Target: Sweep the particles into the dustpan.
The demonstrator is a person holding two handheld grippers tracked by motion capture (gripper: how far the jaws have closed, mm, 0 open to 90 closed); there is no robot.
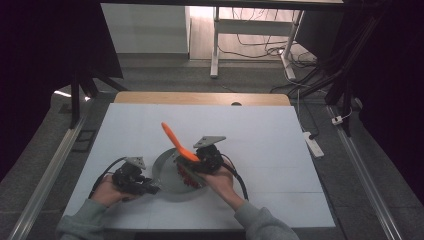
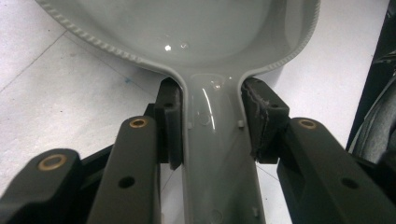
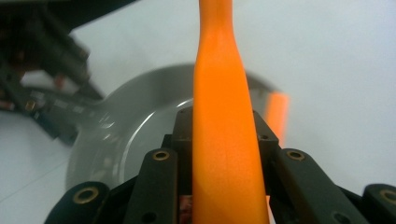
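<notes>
1. Left gripper [image 1: 150,189] clamps the handle [image 2: 217,154] of a grey pan [image 1: 167,175] near the table's [image 1: 280,150] front edge.
2. Right gripper [image 1: 192,167] pinches an orange spatula [image 1: 177,142], tilted up above the pan.
3. Pan looks rigid, glossy, likely slippery; its narrow handle suits gripping. Spatula seems light, stiff plastic.
4. White tabletop; dim room, cables [image 1: 260,47] behind.

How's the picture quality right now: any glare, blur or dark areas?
High view: dark surroundings, the lit table readable. Left gripper view: sharp, small glare spots on the grey pan. Right gripper view: the orange handle is close and soft, background blurred.
</notes>
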